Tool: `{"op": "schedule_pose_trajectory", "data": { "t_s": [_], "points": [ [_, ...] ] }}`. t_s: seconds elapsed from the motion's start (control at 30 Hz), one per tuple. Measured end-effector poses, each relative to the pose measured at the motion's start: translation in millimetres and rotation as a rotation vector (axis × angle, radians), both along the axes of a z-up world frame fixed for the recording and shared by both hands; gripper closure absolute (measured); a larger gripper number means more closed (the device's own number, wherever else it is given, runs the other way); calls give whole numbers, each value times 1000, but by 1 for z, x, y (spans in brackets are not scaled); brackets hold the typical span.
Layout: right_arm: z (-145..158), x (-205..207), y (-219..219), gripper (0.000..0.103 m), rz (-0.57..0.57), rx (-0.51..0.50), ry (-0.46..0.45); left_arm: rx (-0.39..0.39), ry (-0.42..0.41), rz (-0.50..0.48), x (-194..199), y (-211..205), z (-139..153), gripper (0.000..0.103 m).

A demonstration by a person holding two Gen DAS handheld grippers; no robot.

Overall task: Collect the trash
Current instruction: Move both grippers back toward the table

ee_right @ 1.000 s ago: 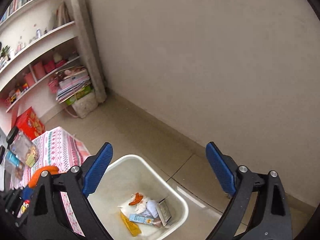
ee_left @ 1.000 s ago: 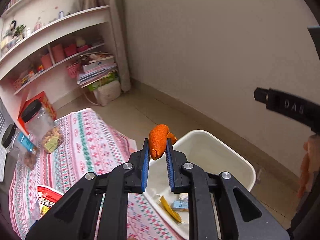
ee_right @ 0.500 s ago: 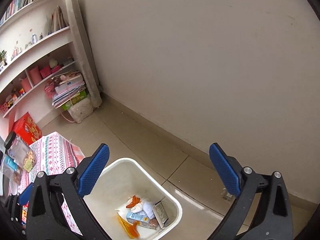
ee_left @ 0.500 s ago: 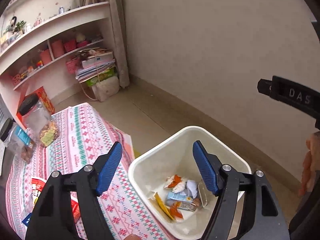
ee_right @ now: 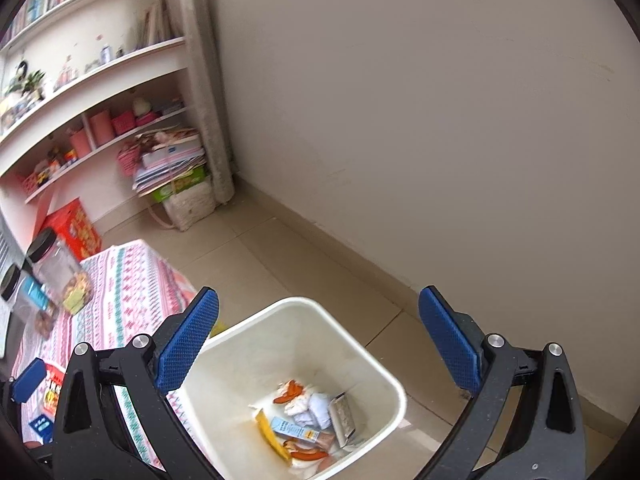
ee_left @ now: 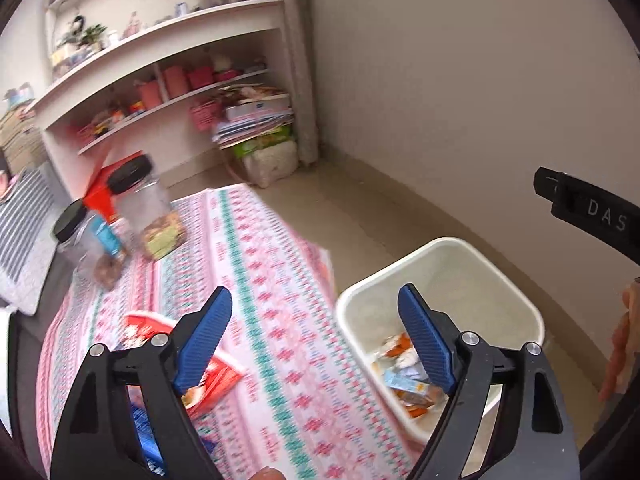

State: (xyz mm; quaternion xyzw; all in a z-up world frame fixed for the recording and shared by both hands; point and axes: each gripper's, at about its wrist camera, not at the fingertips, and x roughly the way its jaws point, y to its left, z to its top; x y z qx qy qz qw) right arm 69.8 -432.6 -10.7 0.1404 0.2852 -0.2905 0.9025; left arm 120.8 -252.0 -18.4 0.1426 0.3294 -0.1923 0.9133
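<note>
A white bin [ee_left: 440,242] [ee_right: 304,300] stands on the floor by the table's corner. In it lie orange peel [ee_right: 292,390], a blue carton [ee_right: 296,432], a yellow wrapper and crumpled tissue. My left gripper [ee_left: 314,292] hangs over the table edge and the bin's rim; its jaws are opening and nothing is between them. My right gripper [ee_right: 319,293] stands open and empty above the bin. A red snack packet [ee_left: 224,376] and a blue packet [ee_left: 148,444] lie on the patterned tablecloth [ee_left: 260,260] under the left finger.
Two clear jars with black lids [ee_left: 148,208] [ee_right: 60,272] stand at the table's far side. White shelves [ee_left: 160,40] with pink containers and stacked books line the back wall. A person's hand [ee_left: 624,340] shows at the right edge. Tiled floor runs beyond the bin.
The left gripper let go of the orange peel, which now lies in the bin, and its jaws spread wide. Both grippers shifted left, bringing more of the table into view.
</note>
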Motion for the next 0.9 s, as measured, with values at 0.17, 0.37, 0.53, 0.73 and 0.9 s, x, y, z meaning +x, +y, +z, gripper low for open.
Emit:
{"op": "schedule_pose_trajectory", "data": {
  "t_s": [0.17, 0.37, 0.53, 0.73, 0.9],
  "points": [
    [-2, 12, 28, 7, 72, 0, 12, 34, -11, 92, 0, 34, -1, 19],
    [-9, 27, 62, 7, 159, 8, 44, 57, 6, 202, 1, 74, -6, 19],
    [-12, 40, 90, 7, 227, 6, 56, 74, 24, 293, 3, 109, -14, 19],
    [-17, 56, 122, 7, 304, 11, 73, 94, 57, 393, 9, 150, -26, 19],
    [-23, 69, 145, 7, 354, -3, 92, 50, 137, 465, 22, 181, -40, 19]
  ]
}}
